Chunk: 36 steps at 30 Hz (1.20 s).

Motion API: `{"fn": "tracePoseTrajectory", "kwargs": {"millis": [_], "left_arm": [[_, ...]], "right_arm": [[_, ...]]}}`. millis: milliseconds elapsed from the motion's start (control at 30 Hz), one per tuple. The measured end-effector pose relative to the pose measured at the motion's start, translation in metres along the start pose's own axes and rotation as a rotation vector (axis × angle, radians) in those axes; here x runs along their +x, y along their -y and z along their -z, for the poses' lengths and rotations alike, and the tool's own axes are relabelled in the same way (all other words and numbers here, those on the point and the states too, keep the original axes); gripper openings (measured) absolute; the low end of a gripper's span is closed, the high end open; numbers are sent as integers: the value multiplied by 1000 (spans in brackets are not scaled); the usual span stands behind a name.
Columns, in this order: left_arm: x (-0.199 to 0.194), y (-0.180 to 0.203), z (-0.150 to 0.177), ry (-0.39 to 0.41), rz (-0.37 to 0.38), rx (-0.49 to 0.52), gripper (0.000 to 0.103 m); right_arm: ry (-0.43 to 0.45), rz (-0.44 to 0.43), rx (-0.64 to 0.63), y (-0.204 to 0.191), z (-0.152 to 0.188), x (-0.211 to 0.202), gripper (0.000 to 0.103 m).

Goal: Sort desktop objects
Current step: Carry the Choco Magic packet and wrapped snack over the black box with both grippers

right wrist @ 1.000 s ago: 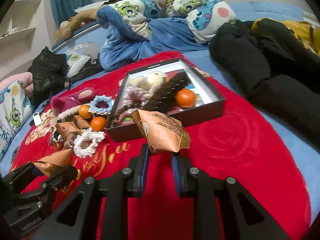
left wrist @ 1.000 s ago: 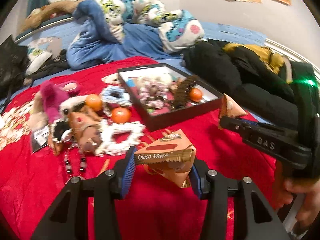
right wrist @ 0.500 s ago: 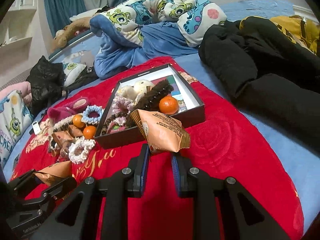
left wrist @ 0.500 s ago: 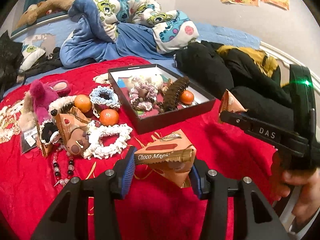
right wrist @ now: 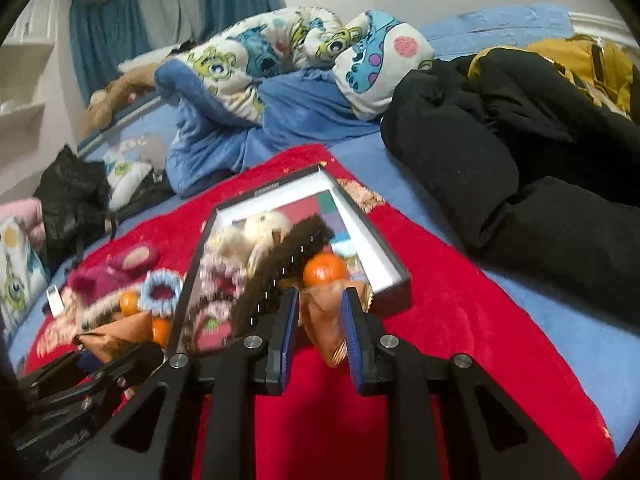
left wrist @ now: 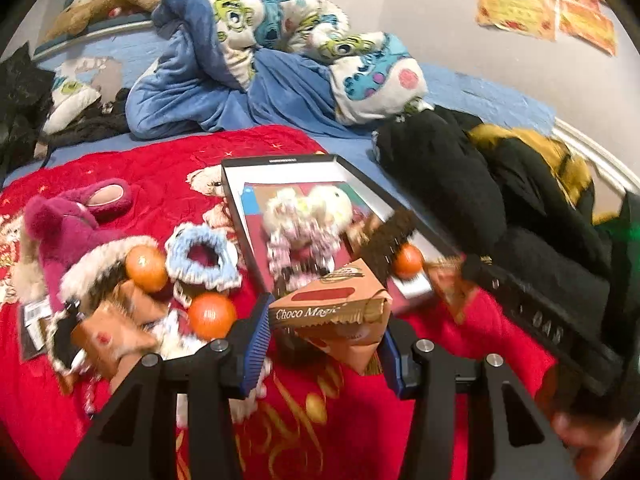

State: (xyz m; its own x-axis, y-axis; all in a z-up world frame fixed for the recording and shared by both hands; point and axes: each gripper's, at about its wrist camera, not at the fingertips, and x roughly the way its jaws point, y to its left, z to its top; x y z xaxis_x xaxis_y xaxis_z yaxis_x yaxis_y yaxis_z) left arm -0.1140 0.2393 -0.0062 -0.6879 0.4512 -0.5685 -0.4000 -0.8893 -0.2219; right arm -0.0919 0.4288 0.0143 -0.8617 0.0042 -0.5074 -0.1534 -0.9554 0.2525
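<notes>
Currently, your left gripper (left wrist: 326,344) has its jaws clamped on an orange snack packet (left wrist: 332,316) printed "Choco Magic", held by its two sides above the red blanket (left wrist: 132,164) spread on the bed. The packet sits just in front of the near wall of the black tray (left wrist: 236,196).

Your right gripper (right wrist: 318,328) has its jaws pressed together on a second orange packet (right wrist: 324,320), pinched at its narrow end. In the right wrist view this packet hangs at the near right corner of the black tray (right wrist: 394,276), with an orange fruit (right wrist: 325,269) inside the tray directly behind it.

The tray also contains a brown bristled brush (right wrist: 284,268), pale plush items (left wrist: 332,204) and a pink-and-white scrunchie (left wrist: 300,240).

On the blanket to the left of the tray lie:
- a blue scrunchie (left wrist: 202,258);
- two loose orange fruits (left wrist: 146,268), one just beside the blue scrunchie;
- a magenta plush slipper (left wrist: 76,216);
- further orange packets (left wrist: 116,324), blurred.

Behind the blanket lie a blue cartoon-print duvet (left wrist: 248,52) and a black garment (left wrist: 448,184).
</notes>
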Motion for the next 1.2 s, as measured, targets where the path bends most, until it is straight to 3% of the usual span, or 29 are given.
{"fn": "tracePoseTrajectory", "kwargs": {"millis": [200, 467, 700, 1200], "left_arm": [[27, -1, -16, -14, 9, -3, 49], [53, -1, -10, -63, 16, 5, 49], [57, -3, -8, -69, 20, 14, 49], [63, 5, -2, -51, -14, 57, 49]], "right_arm": [[-2, -32, 6, 3, -3, 17, 21], [1, -41, -6, -1, -2, 15, 21], [10, -67, -31, -2, 0, 17, 21], [2, -30, -132, -24, 5, 36, 21]]}}
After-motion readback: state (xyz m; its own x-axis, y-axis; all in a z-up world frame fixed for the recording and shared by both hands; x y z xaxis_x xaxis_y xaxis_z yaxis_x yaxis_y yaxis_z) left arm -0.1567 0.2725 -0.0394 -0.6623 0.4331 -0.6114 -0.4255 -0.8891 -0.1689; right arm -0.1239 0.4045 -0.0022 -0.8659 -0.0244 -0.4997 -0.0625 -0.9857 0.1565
